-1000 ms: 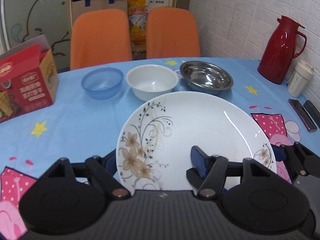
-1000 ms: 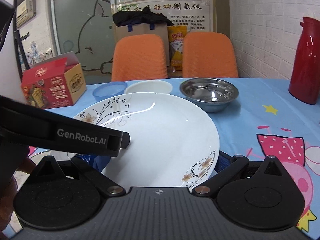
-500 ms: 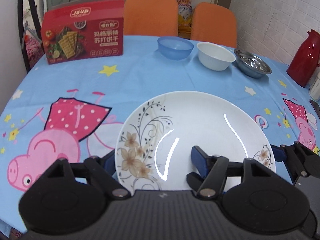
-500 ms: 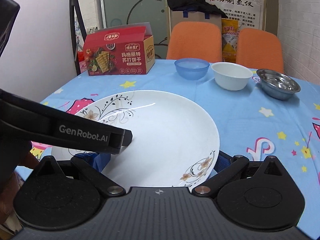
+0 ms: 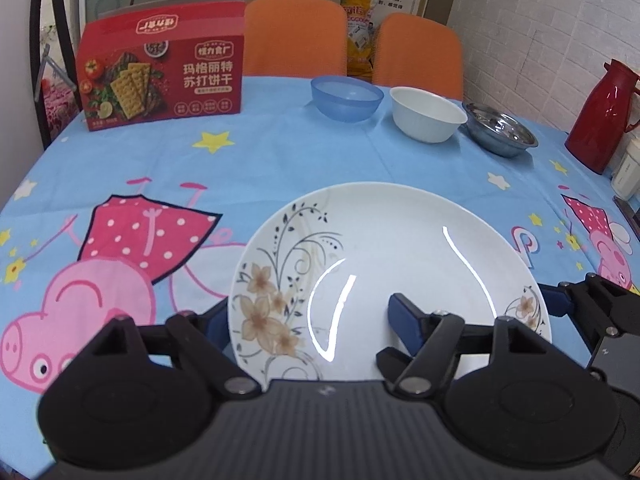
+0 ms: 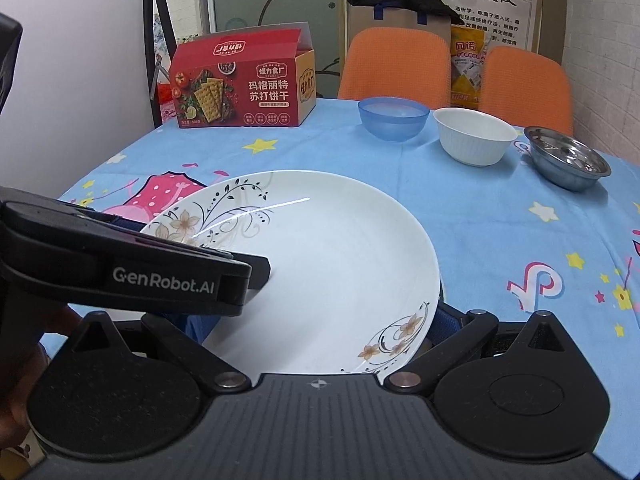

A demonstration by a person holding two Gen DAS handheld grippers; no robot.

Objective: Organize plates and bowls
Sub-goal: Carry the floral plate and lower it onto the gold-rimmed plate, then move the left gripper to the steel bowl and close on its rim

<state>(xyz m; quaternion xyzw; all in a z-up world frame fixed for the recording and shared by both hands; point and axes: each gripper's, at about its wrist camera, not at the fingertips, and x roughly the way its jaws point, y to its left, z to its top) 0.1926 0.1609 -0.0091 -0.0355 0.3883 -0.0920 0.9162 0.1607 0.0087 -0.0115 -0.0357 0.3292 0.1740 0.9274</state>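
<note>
A white plate (image 5: pixel 392 248) with a brown flower pattern lies low over the blue cartoon tablecloth (image 5: pixel 260 160), near the table's front. My left gripper (image 5: pixel 308 312) straddles its left part: one finger sits outside the left rim, the other rests over the plate's inside. Its jaws are opening with the plate between them. My right gripper (image 6: pixel 316 320) is shut on the plate (image 6: pixel 320 248) from the right side, one finger at the right rim. Farther back stand a blue bowl (image 5: pixel 347 98), a white bowl (image 5: pixel 427 114) and a steel bowl (image 5: pixel 500 130) in a row.
A red cracker box (image 5: pixel 164 80) stands at the back left. A red thermos jug (image 5: pixel 600 116) and a white cup (image 5: pixel 628 172) are at the right edge. Two orange chairs (image 5: pixel 296 36) stand behind the table. The left gripper's body (image 6: pixel 160 264) covers the plate's left rim.
Both grippers carried the plate back from the bowls toward the table's front left and a little lower. In the last half second they hardly moved, and the left jaws spread slightly.
</note>
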